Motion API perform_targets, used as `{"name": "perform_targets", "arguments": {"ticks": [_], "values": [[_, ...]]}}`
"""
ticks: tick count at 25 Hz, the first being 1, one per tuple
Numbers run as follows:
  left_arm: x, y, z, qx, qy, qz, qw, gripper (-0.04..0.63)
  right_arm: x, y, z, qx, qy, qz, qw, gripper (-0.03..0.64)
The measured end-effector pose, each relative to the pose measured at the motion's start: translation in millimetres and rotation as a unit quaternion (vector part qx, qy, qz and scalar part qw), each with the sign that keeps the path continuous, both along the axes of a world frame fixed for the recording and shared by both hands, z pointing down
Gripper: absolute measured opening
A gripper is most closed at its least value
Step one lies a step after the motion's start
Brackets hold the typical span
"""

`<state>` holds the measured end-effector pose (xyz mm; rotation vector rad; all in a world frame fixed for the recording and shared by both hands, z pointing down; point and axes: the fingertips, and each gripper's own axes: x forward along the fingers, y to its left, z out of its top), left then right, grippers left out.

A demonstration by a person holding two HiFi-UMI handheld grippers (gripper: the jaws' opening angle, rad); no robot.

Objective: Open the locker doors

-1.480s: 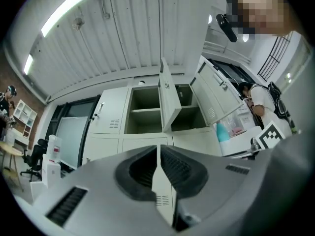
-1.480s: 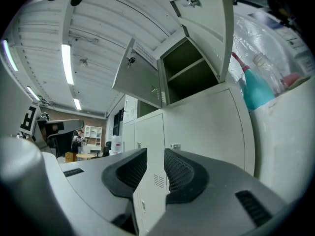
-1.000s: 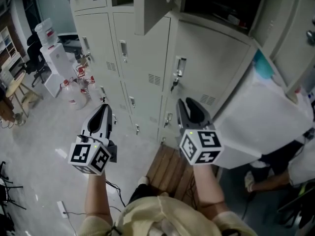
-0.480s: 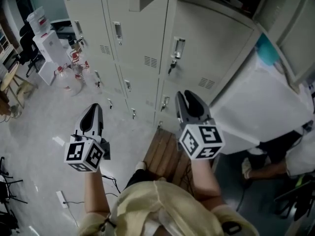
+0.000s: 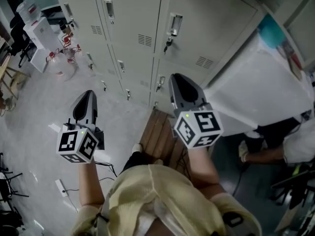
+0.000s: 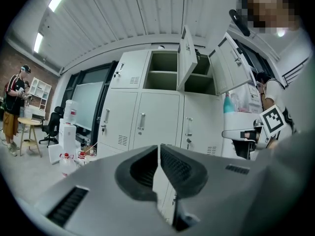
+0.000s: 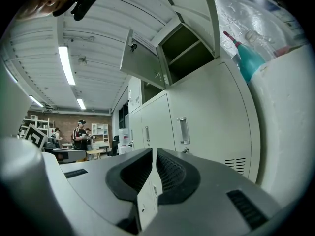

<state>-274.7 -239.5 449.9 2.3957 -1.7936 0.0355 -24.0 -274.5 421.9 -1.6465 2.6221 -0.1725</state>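
Note:
The grey lockers fill the top of the head view, their middle and lower doors closed, each with a handle. My left gripper hangs over the floor, well short of the lockers, shut with nothing in it. My right gripper points at the lower doors near a small handle, also shut and empty, not touching anything. In the left gripper view the jaws meet, and two top doors stand open. The right gripper view shows its jaws together before a closed door's handle.
A wooden board lies on the floor under my right arm. A white-covered bulk with a teal bottle stands at the right, a person's legs below it. Water bottles and a dispenser stand left. Cables cross the floor.
The head view has dropped lower along the lockers, so the open top doors have left the picture. Both grippers stay shut and keep about the same place in the view.

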Motion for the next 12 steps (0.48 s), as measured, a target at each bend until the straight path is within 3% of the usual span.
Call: {"name": "perform_targets", "arguments": {"ticks": [12], "values": [[20.4,-5.7,-8.7,0.011,-0.018,0.027,0.9994,0.017,-3.0,9.6,-1.4,0.000,0.000,-0.006,1.000,0.003]]}}
